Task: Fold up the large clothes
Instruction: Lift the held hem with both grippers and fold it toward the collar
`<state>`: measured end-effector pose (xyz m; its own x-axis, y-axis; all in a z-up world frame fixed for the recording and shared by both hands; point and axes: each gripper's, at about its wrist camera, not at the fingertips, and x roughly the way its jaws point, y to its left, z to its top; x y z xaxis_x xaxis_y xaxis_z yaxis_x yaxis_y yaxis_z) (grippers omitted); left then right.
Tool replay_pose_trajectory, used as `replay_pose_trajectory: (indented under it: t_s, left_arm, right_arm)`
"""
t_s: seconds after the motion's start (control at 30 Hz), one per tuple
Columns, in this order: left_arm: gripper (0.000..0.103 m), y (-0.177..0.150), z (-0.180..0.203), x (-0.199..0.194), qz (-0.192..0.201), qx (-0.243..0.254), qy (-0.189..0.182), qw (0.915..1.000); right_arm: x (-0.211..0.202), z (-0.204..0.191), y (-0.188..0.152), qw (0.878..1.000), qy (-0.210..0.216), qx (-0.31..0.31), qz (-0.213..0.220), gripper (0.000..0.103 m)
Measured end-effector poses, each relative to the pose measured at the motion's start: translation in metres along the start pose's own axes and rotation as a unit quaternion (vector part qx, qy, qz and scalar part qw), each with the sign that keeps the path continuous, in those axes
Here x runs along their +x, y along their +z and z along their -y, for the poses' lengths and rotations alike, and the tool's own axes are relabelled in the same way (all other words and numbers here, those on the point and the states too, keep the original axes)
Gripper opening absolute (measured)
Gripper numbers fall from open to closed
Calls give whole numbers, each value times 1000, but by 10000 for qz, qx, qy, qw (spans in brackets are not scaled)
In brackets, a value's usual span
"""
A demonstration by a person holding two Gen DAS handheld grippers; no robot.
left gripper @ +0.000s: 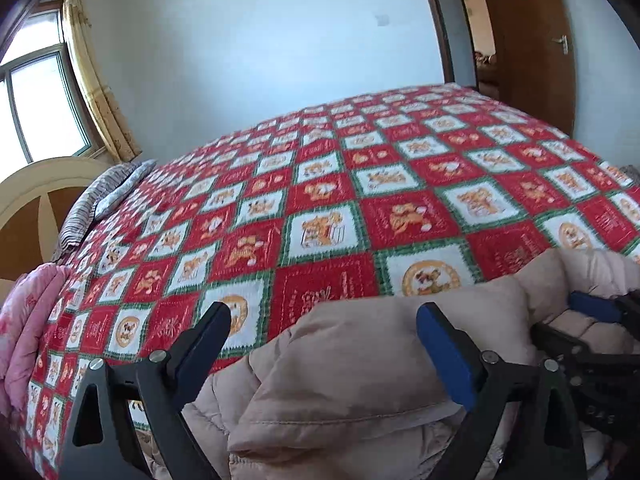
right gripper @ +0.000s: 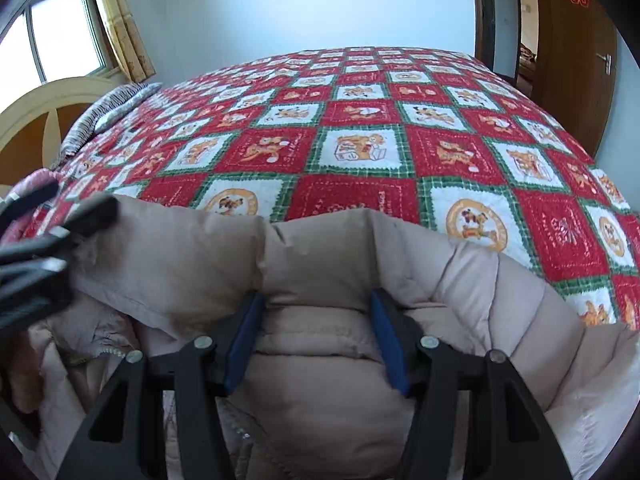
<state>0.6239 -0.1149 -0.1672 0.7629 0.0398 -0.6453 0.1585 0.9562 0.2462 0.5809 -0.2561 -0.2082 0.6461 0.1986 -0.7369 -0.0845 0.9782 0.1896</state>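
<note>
Nearest us, low in the right wrist view, our right tool [right gripper: 316, 344] clamps a thick roll of the beige puffer coat [right gripper: 320, 252]. Our left tool [left gripper: 324, 344] stands wide open above the coat, gripping nothing. Bunched at the bottom of both frames on the quilted bed [right gripper: 360, 120], it looks light, soft, slippery; we would pinch stitched seams or hem.
</note>
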Motion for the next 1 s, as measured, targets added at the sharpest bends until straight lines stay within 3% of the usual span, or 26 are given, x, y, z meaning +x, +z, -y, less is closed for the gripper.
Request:
replay_pose_trajectory:
  t_s: [0.2, 0.33, 0.57, 0.73, 0.87, 0.93, 1.0]
  left_arm:
    - [91, -23, -2, 27, -576, -253, -203, 9978]
    - [92, -32, 6, 38, -724, -162, -182, 9971]
    - [97, -37, -8, 52, -929, -604, -529, 9924]
    - [98, -38, -7, 53, -945, -629, -541, 9921]
    - [98, -35, -10, 43, -769, -656, -355, 9942]
    - [98, -30, -9, 19, -345, -583, -48, 9977]
    - [98, -23, -8, -10, 165, -555, -54, 9983]
  right_arm:
    - [0, 2, -1, 9998, 147, 96, 48, 59]
    - [3, -5, -2, 10000, -17, -40, -61, 59]
    - [11, -15, -2, 9983, -424, -326, -224, 59]
    - [14, -17, -4, 9974, -543, -395, -254, 59]
    - [15, -18, -5, 9970, -604, -421, -223, 59]
    - [15, -18, -5, 9971, -613, -414, -192, 59]
    - [15, -18, -5, 9971, -611, -410, -179, 59]
